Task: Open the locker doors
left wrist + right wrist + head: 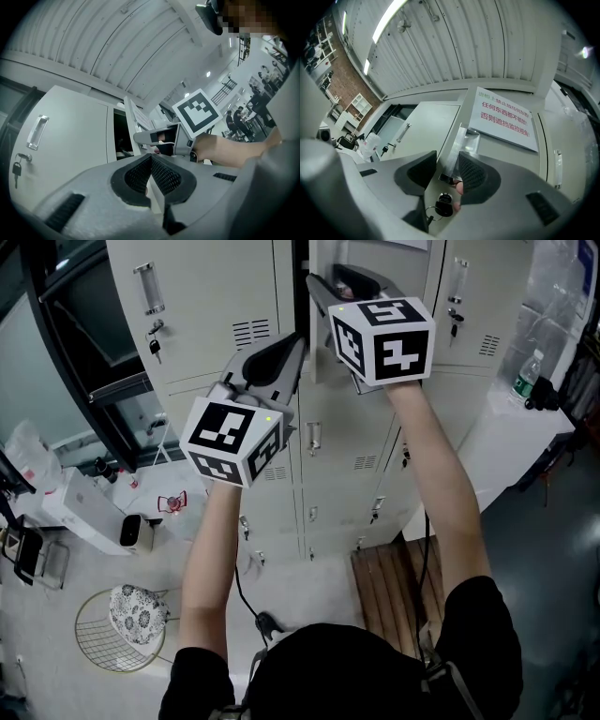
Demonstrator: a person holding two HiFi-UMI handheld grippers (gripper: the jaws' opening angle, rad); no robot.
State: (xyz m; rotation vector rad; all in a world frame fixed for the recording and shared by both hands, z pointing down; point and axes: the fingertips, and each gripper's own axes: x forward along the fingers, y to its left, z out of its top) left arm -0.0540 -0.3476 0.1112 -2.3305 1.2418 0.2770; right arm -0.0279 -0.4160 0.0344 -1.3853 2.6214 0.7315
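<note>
Door handle point(461, 138) between right gripper point(447, 153) jaws (apart), seemingly untouched.

The locker door point(469, 105) is showing pale grey-beige. Its sign point(504, 119) is carrying red characters on white. Both marker cubes point(232, 442) are wearing black square patterns on white. The left gripper point(151, 161) and right gripper point(447, 159) are showing grey shells with black ribbed pads. The stool cushion point(139, 613) is showing a black-and-white floral print.
</note>
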